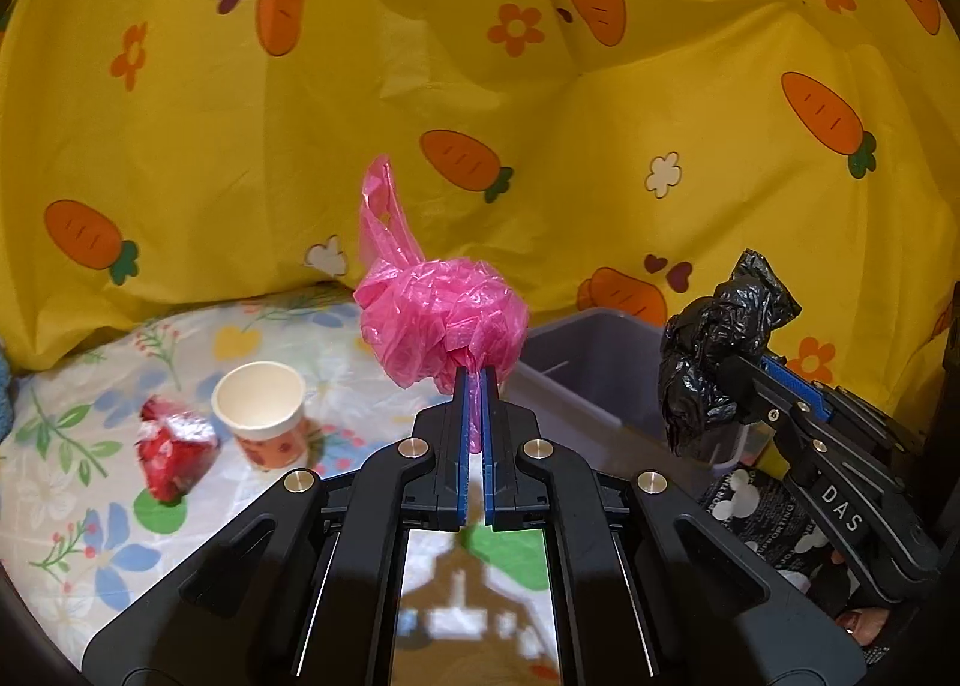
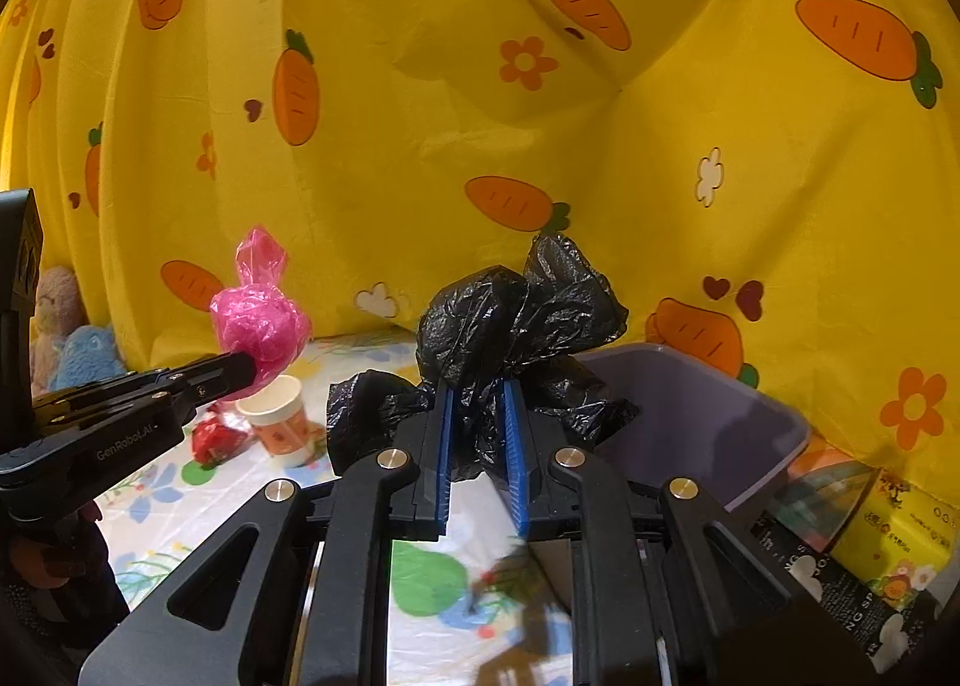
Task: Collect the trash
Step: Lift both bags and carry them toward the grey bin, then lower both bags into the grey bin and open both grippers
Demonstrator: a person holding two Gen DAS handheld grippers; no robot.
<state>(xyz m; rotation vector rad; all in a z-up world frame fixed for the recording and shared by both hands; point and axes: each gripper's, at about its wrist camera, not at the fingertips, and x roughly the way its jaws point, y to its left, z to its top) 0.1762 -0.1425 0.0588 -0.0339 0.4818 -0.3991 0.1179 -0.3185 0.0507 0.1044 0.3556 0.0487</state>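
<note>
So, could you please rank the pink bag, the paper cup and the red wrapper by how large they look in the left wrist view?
1. pink bag, largest, though it sits nearest the camera, held in the left tool.
2. paper cup.
3. red wrapper, only slightly smaller than the cup; close call.

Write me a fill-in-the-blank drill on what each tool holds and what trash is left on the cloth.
1. The left tool is shut on a crumpled ____ bag.
2. The right tool grips a ____ bag.
3. On the floral cloth, a paper cup stands beside a ____ wrapper.
4. Right of the pink bag sits a grey ____.

Missing words: pink; black; red; bin
</note>
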